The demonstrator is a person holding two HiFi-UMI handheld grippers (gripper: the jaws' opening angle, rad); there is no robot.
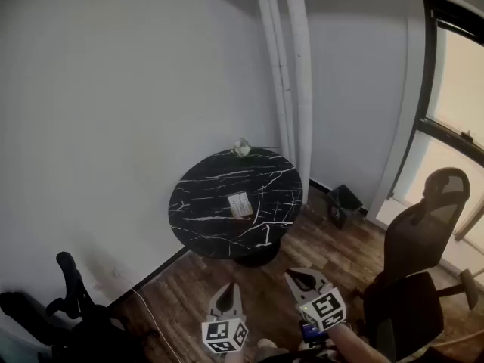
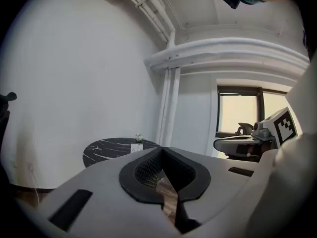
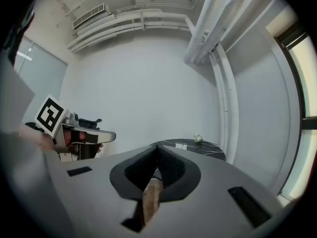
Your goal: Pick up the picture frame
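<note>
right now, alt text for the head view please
A small picture frame sits on a round black marbled table near a white wall, beyond a stretch of wooden floor. At the bottom edge the left gripper and right gripper point toward it, both shut and empty.

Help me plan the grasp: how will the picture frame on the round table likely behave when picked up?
The picture frame looks small and thin, so it is probably light and stiff. It seems to stand propped on the glossy dark table, so a nudge may tip or slide it. Whether it has glass is too small to tell.
</note>
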